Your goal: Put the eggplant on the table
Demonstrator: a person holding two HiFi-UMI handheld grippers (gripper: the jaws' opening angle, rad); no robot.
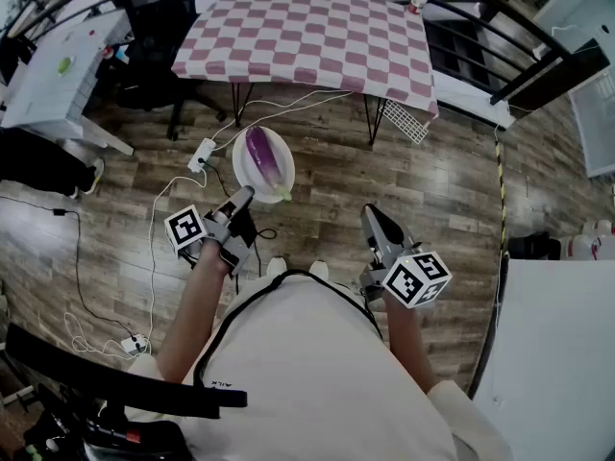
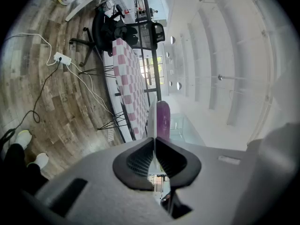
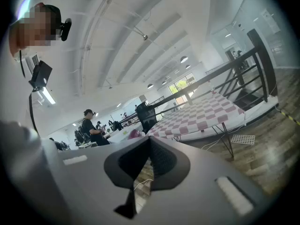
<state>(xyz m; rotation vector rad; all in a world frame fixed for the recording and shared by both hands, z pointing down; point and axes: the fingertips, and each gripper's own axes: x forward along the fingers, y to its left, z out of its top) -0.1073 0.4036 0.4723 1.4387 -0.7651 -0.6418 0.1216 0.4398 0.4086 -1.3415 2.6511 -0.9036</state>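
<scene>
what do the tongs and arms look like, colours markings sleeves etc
The left tongs and right tongs are grey, with black ribbed pads tapering to a point. Each carries a white cube with black square markers: the left cube and the right cube. The person wears a white short-sleeved top.

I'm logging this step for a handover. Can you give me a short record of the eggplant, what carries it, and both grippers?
eggplant: lies on the plate, not yet on the table
plate: white, held by its rim above the floor
left gripper: shut on the plate's rim
right gripper: jaws together, nothing between them
table: checkered cloth, ahead of the person
</scene>
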